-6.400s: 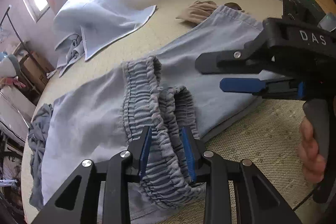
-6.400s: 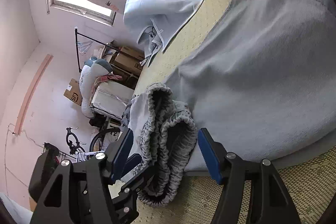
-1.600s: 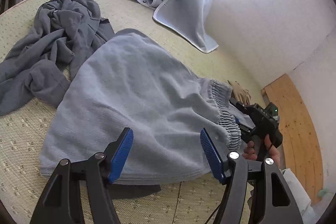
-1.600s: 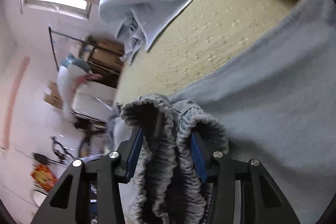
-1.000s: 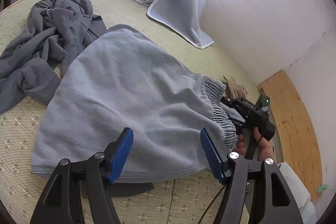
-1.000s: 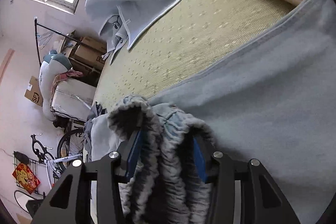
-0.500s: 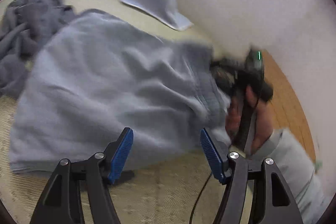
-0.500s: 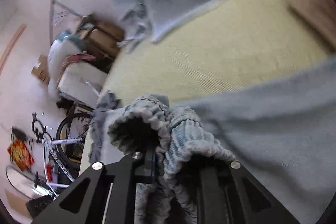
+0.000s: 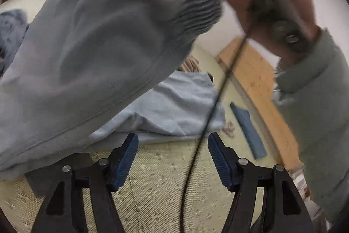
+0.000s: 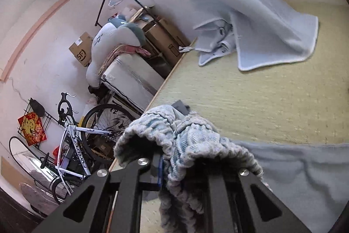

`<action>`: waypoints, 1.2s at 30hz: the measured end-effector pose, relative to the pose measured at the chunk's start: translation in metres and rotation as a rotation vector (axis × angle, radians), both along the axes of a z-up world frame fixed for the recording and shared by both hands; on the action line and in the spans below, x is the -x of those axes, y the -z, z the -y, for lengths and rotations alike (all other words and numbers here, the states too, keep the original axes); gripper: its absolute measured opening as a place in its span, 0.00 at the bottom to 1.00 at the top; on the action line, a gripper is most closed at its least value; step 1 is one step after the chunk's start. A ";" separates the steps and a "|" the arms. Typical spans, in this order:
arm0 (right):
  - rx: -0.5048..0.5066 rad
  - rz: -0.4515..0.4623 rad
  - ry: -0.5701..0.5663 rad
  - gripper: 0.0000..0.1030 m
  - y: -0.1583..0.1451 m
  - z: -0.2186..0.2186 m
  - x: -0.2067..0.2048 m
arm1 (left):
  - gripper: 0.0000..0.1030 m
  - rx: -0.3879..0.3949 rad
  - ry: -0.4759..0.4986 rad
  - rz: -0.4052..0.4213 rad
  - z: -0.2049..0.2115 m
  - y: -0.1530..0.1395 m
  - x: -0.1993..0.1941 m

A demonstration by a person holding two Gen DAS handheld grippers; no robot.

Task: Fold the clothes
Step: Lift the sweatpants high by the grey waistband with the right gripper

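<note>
right gripper (image 10: 185, 169): clamped on gathered waistband (image 10: 192, 141) of grey-blue trousers (image 9: 91, 40), which are held above mat (image 9: 157, 178) | left gripper (image 9: 172, 158): jaws apart, nothing between | trouser hem apparently on mat, blurred | bare mat seen beside light-blue blanket (image 10: 257, 14)

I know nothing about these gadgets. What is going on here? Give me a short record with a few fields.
place: woven mat in a cluttered room
garment handled: grey-blue trousers
right claw: shut on the trousers' elastic waistband, lifted off the mat
left claw: open, nothing between its blue pads
also on mat: pale blue blanket
beyond the mat: bicycle, cardboard boxes
</note>
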State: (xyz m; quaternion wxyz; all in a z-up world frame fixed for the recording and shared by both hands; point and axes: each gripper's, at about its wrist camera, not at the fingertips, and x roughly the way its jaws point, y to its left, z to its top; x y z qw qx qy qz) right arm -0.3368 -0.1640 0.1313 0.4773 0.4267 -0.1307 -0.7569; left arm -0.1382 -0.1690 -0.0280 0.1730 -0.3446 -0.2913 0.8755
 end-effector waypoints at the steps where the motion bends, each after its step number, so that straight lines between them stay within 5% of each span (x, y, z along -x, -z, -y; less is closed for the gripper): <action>1: -0.005 -0.002 -0.004 0.12 -0.006 0.007 -0.003 | 0.68 -0.014 -0.025 -0.011 0.006 -0.001 -0.001; 4: -0.015 0.000 -0.009 0.12 -0.018 0.023 -0.012 | 0.69 -0.068 -0.098 -0.024 0.025 0.002 -0.002; 8: -0.016 0.006 -0.004 0.12 -0.026 0.034 -0.021 | 0.73 -0.240 -0.208 0.039 0.061 0.027 0.004; 14: -0.018 0.018 0.029 0.12 -0.033 0.039 -0.025 | 0.73 -0.167 -0.351 0.015 0.082 0.030 -0.004; 20: 0.003 0.050 0.060 0.12 -0.042 0.046 -0.019 | 0.73 -0.253 -0.200 -0.082 0.067 0.018 -0.012; 23: -0.001 0.051 0.063 0.12 -0.048 0.052 -0.019 | 0.73 -0.189 -0.233 -0.059 0.065 0.021 -0.008; 28: -0.014 0.044 0.061 0.12 -0.051 0.055 -0.023 | 0.80 -0.247 -0.332 -0.008 0.089 0.039 -0.005; 34: 0.002 0.084 0.099 0.13 -0.048 0.050 -0.014 | 0.80 -0.200 -0.187 -0.018 0.064 0.034 0.004; 36: 0.006 0.083 0.109 0.13 -0.050 0.047 -0.012 | 0.80 -0.256 -0.202 -0.029 0.073 0.038 0.004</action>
